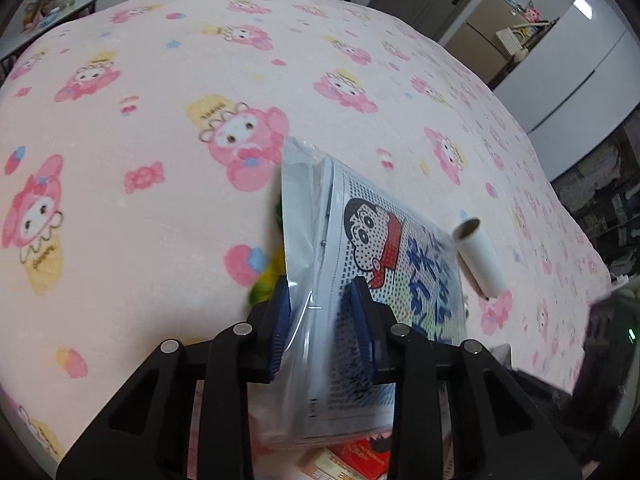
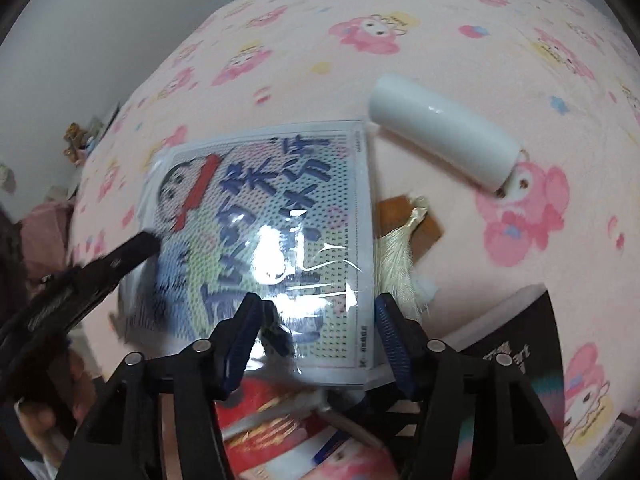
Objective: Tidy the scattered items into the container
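Note:
My left gripper (image 1: 320, 300) is shut on a clear plastic packet with a cartoon-boy bead sheet (image 1: 384, 248), held tilted above the pink blanket. The same packet (image 2: 264, 232) fills the middle of the right wrist view, with the left gripper's finger (image 2: 132, 250) on its left edge. My right gripper (image 2: 318, 312) is open, its jaws wide apart just under the packet's near edge, holding nothing. A white roll (image 1: 480, 258) lies on the blanket to the right; it also shows in the right wrist view (image 2: 444, 136). A cream tassel on a brown card (image 2: 404, 236) lies beside the packet.
Below the grippers are red printed packs (image 2: 280, 420) and a pale container rim (image 2: 504, 304) with a dark printed item (image 2: 516, 344). Something yellow-green (image 1: 268, 276) peeks from behind the packet. The pink cartoon blanket (image 1: 160, 160) covers the bed; cabinets (image 1: 488, 36) stand far right.

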The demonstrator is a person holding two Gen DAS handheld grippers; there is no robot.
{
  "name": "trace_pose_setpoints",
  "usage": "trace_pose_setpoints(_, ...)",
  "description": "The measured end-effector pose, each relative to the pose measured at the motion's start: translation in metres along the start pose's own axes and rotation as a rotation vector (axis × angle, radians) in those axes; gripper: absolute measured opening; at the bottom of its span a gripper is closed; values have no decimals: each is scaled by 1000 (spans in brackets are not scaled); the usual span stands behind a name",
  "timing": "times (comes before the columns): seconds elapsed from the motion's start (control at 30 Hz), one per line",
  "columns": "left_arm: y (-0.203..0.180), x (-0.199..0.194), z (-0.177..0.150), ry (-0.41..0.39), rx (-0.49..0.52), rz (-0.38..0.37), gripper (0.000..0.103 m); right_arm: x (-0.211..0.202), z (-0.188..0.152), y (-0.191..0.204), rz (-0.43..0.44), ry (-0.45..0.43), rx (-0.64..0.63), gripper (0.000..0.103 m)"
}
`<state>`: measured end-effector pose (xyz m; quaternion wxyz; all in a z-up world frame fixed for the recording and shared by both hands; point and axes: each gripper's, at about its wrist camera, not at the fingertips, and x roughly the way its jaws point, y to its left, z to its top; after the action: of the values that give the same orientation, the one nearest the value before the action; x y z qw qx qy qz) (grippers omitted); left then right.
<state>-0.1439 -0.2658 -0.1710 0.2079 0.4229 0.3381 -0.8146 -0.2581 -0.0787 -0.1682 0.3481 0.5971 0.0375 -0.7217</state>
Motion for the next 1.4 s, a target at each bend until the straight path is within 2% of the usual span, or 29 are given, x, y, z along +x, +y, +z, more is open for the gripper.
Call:
trace_pose_setpoints(0.07, 3, 2, 0, 6, -9, -1, 34, -7, -8, 14, 3, -12, -39, 55)
trace_pose_setpoints(0.1, 4, 3, 0, 11, -12, -5, 39, -10, -10, 17, -9, -24, -47, 54)
trace_pose_setpoints(0.23, 8, 9, 0, 33, -26, -22, 52, -2, -10, 13, -120, -66, -9, 54)
trace_pose_setpoints(0.3, 10, 12, 0, 44, -33, -30, 59, 1, -7, 2, -66, -62, 40, 54)
trace_pose_setpoints(0.37, 12, 15, 0, 54, -40, -39, 61, 6, -5, -7, 15, -55, 88, 56)
trace_pose_setpoints(0.4, 13, 17, 0, 60, -44, -43, 59, 8, -3, -11, 50, -52, 109, 61)
trace_pose_setpoints(0.47, 13, 18, -1, 66, -43, -47, 56, 11, 0, -11, 66, -50, 129, 60)
trace_pose_setpoints(0.5, 11, 16, -2, 61, -37, -47, 52, 9, 0, -7, 56, -57, 119, 58)
trace_pose_setpoints(0.63, 5, 9, -5, 56, -27, -67, 51, -9, -10, 8, 21, -89, 70, 49)
trace_pose_setpoints(0.77, -6, -3, -13, 59, 3, -93, 51, -37, -25, 22, -19, -138, 52, 47)
trace_pose_setpoints(0.9, -23, -21, -32, 69, 59, -129, 51, -79, -55, 27, -55, -198, 52, 47)
trace_pose_setpoints(1.1, -62, -23, -60, 196, 164, -212, 51, -134, -121, 7, -110, -263, 135, 47)
trace_pose_setpoints(1.17, -78, -19, -69, 216, 211, -209, 51, -143, -143, -2, -126, -270, 180, 47)
trace_pose_setpoints(1.23, -91, -14, -78, 230, 252, -197, 49, -138, -163, -13, -124, -250, 231, 47)
trace_pose_setpoints(1.27, -93, -13, -80, 233, 259, -193, 40, -134, -171, -20, -121, -234, 258, 47)
trace_pose_setpoints(1.4, -87, -32, -81, 185, 242, -183, 39, -111, -192, -30, -136, -182, 313, 47)
